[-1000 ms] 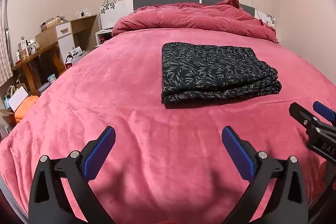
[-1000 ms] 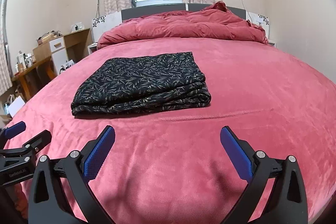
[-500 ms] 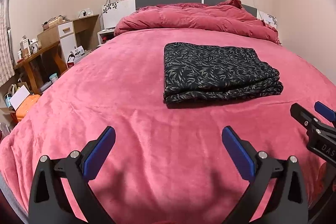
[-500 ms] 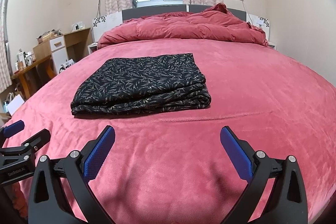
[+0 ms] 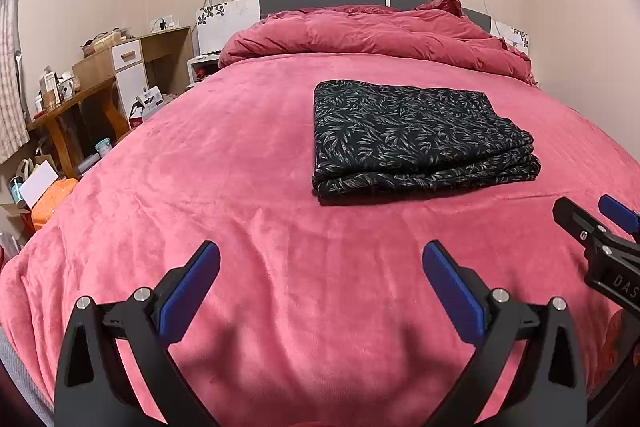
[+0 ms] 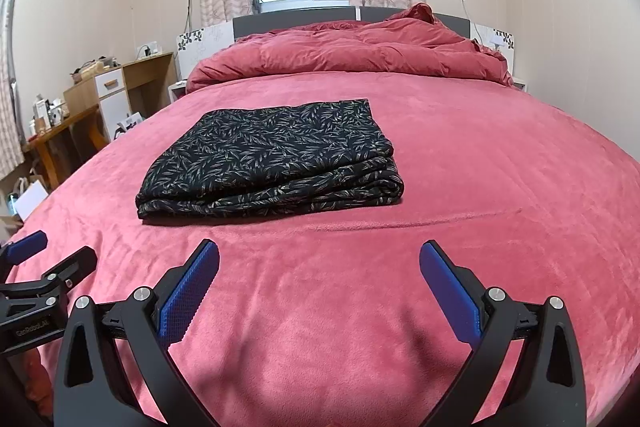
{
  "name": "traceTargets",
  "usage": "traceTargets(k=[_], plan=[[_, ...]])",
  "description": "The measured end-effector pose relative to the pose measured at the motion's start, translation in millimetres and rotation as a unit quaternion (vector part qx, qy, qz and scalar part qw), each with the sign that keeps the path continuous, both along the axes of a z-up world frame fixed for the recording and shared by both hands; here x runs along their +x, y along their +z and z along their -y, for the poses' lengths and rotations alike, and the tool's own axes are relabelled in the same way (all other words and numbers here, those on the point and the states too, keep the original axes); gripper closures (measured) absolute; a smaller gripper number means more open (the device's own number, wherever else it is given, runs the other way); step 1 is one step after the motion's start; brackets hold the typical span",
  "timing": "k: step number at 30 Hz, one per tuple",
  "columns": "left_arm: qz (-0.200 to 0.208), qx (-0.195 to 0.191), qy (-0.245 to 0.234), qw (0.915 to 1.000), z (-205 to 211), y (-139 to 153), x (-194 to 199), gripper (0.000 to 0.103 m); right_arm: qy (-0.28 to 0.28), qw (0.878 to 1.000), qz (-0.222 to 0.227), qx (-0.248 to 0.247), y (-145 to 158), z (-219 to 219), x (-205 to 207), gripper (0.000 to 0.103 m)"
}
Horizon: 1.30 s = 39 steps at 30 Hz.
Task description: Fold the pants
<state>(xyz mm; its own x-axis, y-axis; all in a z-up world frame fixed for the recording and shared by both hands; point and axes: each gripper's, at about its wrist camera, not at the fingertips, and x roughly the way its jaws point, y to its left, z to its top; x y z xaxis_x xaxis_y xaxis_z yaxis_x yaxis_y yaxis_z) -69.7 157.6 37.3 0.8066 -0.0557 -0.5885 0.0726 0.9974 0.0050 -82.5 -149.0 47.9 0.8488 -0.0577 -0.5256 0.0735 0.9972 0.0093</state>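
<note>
The black leaf-print pants (image 5: pixel 416 137) lie folded in a neat rectangular stack on the pink bed cover (image 5: pixel 248 195); they also show in the right wrist view (image 6: pixel 272 159). My left gripper (image 5: pixel 320 263) is open and empty, above the cover well short of the pants. My right gripper (image 6: pixel 318 263) is open and empty, also short of the stack. Each gripper shows at the edge of the other's view: the right one (image 5: pixel 596 223), the left one (image 6: pixel 48 255).
A bunched red duvet (image 5: pixel 372 35) lies at the head of the bed below the window. A wooden desk and white drawers (image 5: pixel 100 75) with clutter stand left of the bed, with boxes and an orange bag (image 5: pixel 50 197) on the floor.
Both grippers have stayed open and nearly still; the views have drifted only slightly relative to the folded pants.
</note>
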Motion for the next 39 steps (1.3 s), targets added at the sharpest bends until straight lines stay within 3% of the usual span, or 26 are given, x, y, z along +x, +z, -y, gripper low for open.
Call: traceTargets(k=[39], plan=[[-0.012,-0.006,-0.002,0.9999,1.9,-4.2,-1.8,0.002,0.002,0.999,-0.018,0.032,-4.8,0.6,0.8,0.004]])
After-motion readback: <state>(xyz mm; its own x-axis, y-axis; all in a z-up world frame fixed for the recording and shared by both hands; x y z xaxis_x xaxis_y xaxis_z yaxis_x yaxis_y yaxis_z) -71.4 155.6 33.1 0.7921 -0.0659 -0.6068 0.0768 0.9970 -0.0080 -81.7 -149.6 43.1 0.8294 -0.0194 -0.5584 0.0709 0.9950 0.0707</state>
